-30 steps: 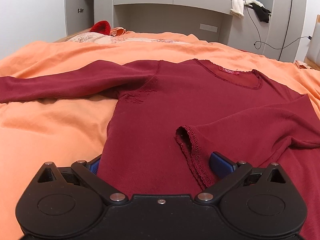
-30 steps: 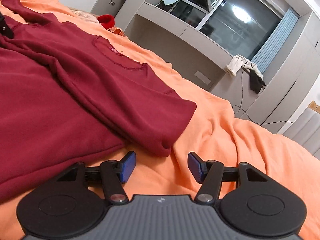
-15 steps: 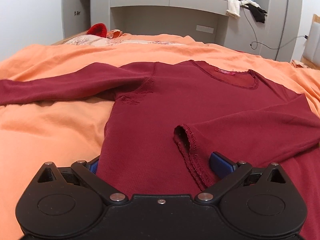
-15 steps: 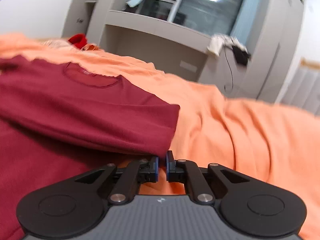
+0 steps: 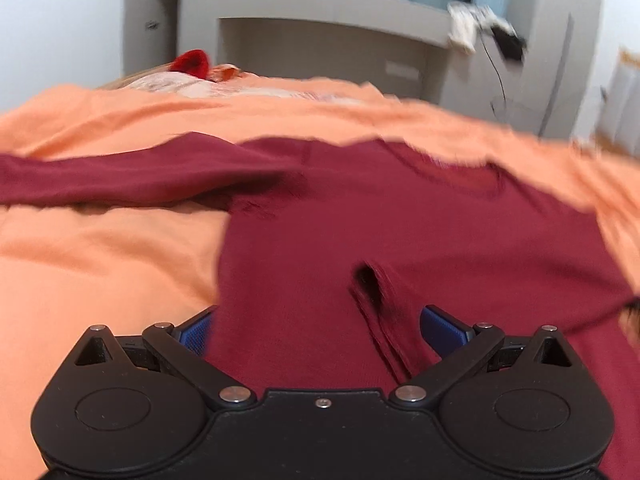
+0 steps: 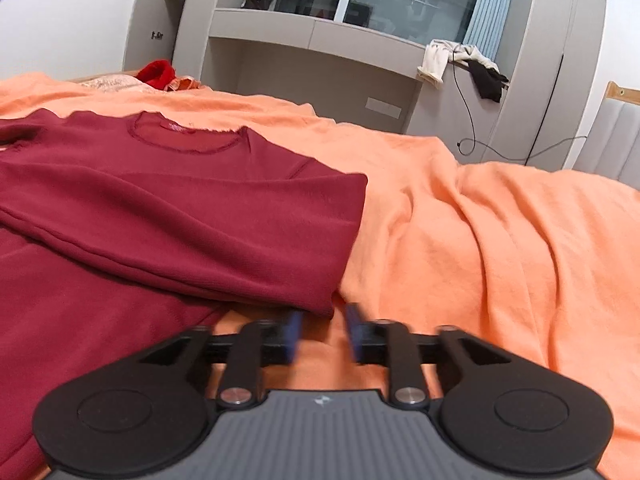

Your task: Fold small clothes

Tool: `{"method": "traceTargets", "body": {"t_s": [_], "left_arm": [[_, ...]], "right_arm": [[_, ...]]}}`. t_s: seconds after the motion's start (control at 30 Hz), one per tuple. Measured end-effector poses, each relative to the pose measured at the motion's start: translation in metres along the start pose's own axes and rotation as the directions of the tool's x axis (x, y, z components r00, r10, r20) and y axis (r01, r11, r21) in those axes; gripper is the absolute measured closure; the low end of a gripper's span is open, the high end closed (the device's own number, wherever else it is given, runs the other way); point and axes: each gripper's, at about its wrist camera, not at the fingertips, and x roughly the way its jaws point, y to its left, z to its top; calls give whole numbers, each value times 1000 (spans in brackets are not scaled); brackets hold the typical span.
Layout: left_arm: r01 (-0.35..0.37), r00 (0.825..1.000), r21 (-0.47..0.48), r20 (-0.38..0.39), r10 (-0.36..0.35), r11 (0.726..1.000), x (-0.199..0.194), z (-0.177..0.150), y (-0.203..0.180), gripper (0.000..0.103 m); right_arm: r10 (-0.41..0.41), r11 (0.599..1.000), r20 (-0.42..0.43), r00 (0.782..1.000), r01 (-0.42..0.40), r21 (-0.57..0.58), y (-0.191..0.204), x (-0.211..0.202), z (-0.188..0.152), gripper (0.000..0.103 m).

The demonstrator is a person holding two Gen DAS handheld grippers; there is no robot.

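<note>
Two grippers over the red shirt (image 5: pixel 400 232), which lies flat on our orange blanket (image 6: pixel 480 240), one sleeve (image 6: pixel 180 232) folded across the chest. Left gripper (image 5: pixel 316 328) spread wide, clamping nothing; cuff (image 5: pixel 376 292) between the fingers. Right gripper (image 6: pixel 322 332) partly parted and empty; its jaws have just been opening. Risk: we pinch blanket with the fold edge, dragging the fold apart. Versus a second ago, the right view is rolled level and the fold sits closer.

A dark red shirt (image 6: pixel 168 208) is seen on an orange blanket (image 6: pixel 480 240). Blue pads (image 5: pixel 440 322) are seen on the black left gripper (image 5: pixel 320 324).
</note>
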Motion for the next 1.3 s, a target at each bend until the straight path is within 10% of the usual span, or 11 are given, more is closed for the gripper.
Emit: {"method": "traceTargets", "body": {"t_s": [0.43,0.73,1.03,1.3], "left_arm": [[-239,950,-333,115,290,912,-30,21,133,1],[-278,933,-466,77,352,840,-31,16,193,1],[-180,972,-467,51,229,866,15,45,243,1],[-262,904,-624,109,414,736,41,63,296,1]], "right_arm": [[159,981,151,976,-174,89,15,-68,2,1],[281,932,201,938,-317,177,37,-85,-1,0],[340,894,218,915,-386,228,33,-74,-9,0],[406,833,166,899,-439,336,24,-56,-18,0]]}}
